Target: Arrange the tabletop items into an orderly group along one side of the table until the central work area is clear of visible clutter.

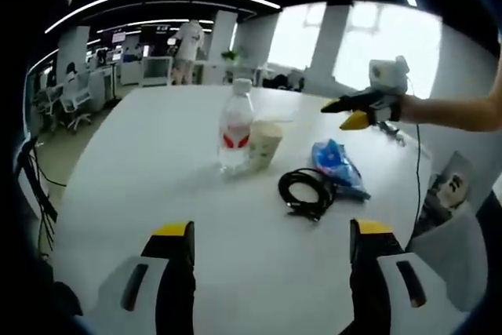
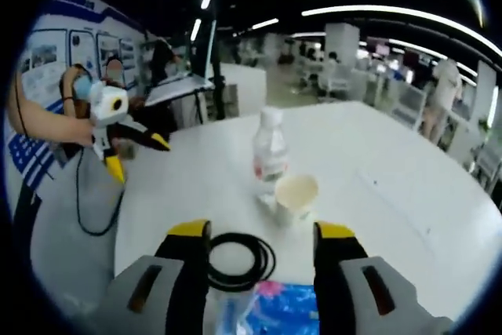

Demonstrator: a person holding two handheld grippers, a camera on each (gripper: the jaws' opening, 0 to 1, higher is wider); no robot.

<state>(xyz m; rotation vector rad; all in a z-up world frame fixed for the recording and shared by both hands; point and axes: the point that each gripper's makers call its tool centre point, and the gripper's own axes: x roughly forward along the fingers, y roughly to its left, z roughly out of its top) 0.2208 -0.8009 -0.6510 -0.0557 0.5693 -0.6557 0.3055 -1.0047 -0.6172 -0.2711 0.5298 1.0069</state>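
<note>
On the white table (image 1: pixel 149 162) a clear water bottle (image 1: pixel 235 127) with a red label stands upright, and a pale paper cup (image 1: pixel 264 143) stands right beside it. A coiled black cable (image 1: pixel 306 191) and a blue plastic packet (image 1: pixel 338 165) lie to their right. My left gripper (image 1: pixel 272 231) hangs open near the table's front edge, nothing between its jaws. My right gripper (image 1: pixel 337 115) hovers open beyond the packet. In the right gripper view that gripper (image 2: pixel 262 233) is open above the cable (image 2: pixel 235 260) and packet (image 2: pixel 286 307), with the bottle (image 2: pixel 271 151), the cup (image 2: pixel 296 192) and the open left gripper (image 2: pixel 141 162) beyond.
A thin black lead (image 2: pixel 86 213) trails from the left gripper over the table's edge. A chair with a printed bag (image 1: pixel 445 194) stands by the table's right side. Office desks, chairs (image 1: pixel 74 100) and a standing person (image 1: pixel 188 49) are far behind.
</note>
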